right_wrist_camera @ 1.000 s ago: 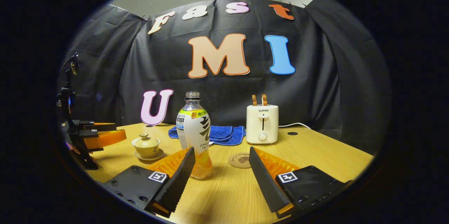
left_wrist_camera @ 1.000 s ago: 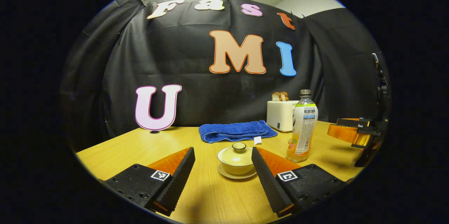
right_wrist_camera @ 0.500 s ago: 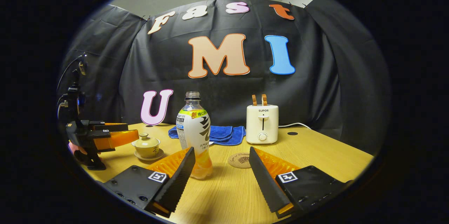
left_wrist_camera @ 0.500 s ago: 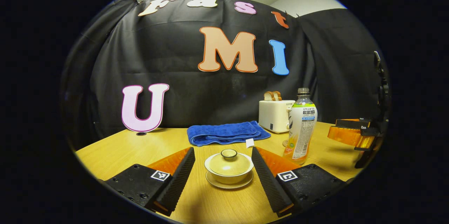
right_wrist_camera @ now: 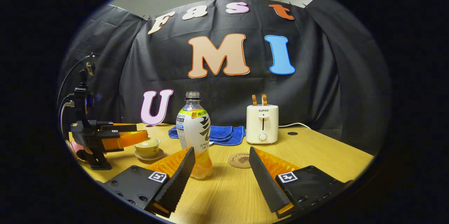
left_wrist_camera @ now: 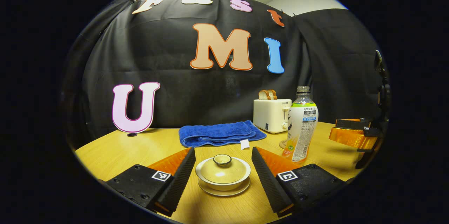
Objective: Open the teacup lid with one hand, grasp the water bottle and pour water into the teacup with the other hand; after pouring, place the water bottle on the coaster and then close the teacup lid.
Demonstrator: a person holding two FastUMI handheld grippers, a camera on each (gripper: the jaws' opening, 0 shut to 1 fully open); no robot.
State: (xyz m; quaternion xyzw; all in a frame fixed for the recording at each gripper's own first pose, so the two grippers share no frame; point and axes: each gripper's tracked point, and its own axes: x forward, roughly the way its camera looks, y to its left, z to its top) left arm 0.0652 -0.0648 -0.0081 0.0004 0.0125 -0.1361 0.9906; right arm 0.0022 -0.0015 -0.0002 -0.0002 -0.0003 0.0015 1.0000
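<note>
On the pale wooden table (right_wrist_camera: 315, 157), the left gripper (left_wrist_camera: 223, 168) is hanging level with its jaws spread wide, one finger on each side of the cream ceramic lidded teacup (left_wrist_camera: 223, 175), touching neither; the small round lid (left_wrist_camera: 222, 169) is sitting closed on the cup, its knob midway between the fingertips. The right gripper (right_wrist_camera: 221, 168) is waiting low over the table, jaws likewise apart and gripping nothing. The tall clear plastic water bottle (right_wrist_camera: 194, 133), uncapped with a white and green label, is standing upright just beyond its left finger, while the round cork coaster (right_wrist_camera: 240, 160) is lying between the two fingers, a little ahead. A cream toaster (right_wrist_camera: 262, 123) holding bread and a folded blue towel (left_wrist_camera: 219, 133) are sitting well beyond both tools. Lid removal looks like the step in hand: closing squarely on the knob and lifting straight up should keep the cup from skidding on its saucer (left_wrist_camera: 224, 191). From the right gripper view, the left gripper is reaching horizontally over the cup, a hand partly visible behind it.
</note>
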